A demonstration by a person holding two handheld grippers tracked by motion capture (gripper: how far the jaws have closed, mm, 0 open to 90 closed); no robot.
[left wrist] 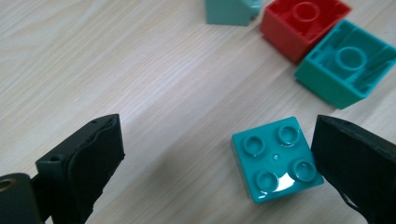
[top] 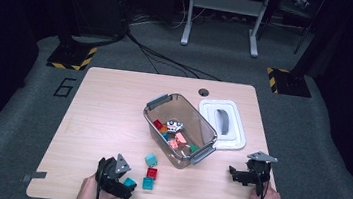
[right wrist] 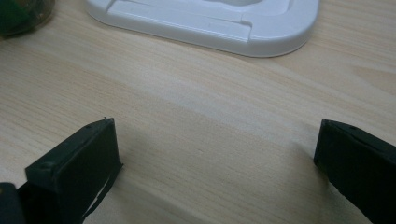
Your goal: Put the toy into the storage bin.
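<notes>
A turquoise four-stud brick (left wrist: 275, 158) lies studs up on the wooden table (left wrist: 140, 70), between the jaws of my left gripper (left wrist: 217, 140). The jaws are open: the brick sits close against the right one and far from the left one. In the high view this gripper (top: 123, 185) is at the table's front left, with the brick (top: 130, 181) at its tip. My right gripper (right wrist: 219, 149) is open over bare wood with nothing between its jaws; in the high view it (top: 245, 177) is at the front right.
Beyond the left gripper, a red brick (left wrist: 303, 25) and a green brick (left wrist: 348, 63) lie hollow side up beside a grey-teal one (left wrist: 231, 9). A clear bin (top: 161, 102) holding several bricks stands mid-table. Its white lid (top: 222, 122) lies to its right.
</notes>
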